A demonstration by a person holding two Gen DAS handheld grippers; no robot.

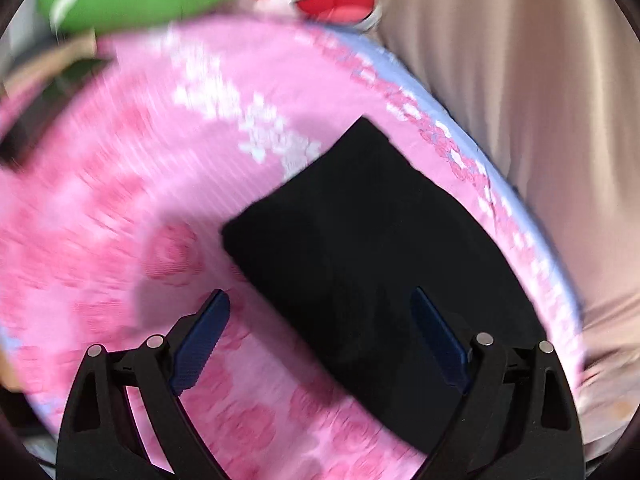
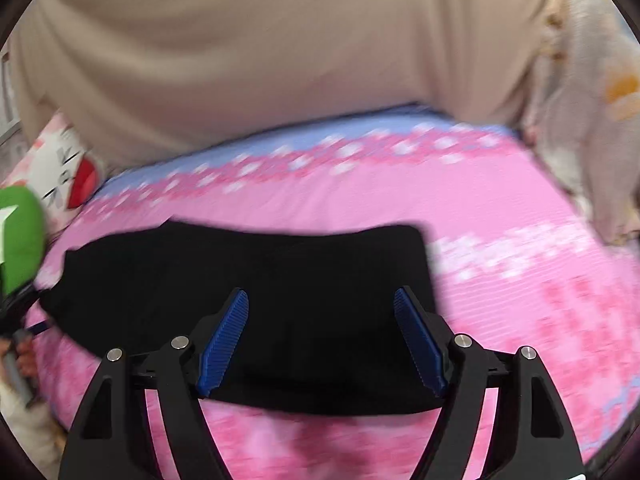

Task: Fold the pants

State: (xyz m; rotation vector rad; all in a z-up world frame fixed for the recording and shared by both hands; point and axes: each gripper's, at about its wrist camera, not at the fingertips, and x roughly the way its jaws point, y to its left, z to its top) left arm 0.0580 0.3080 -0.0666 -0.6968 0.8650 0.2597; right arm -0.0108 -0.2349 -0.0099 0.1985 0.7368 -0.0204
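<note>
The black pants [image 1: 360,240] lie folded into a compact rectangle on the pink flowered bed sheet [image 1: 120,200]. My left gripper [image 1: 318,300] is open above the pants' near corner, its right finger over the black cloth and its left finger over the sheet. In the right wrist view the pants [image 2: 240,264] stretch across the middle as a wide dark slab. My right gripper [image 2: 320,294] hangs open over their near edge, and nothing is pinched between its blue pads [image 2: 224,340].
Beige fabric [image 2: 280,40] rises along the bed's far side, past the sheet's blue border [image 2: 320,128]. A cartoon pillow with a red mouth [image 1: 340,4] lies at one end. A green housing [image 2: 20,236] and a hand on a grey handle [image 2: 18,364] show at the left.
</note>
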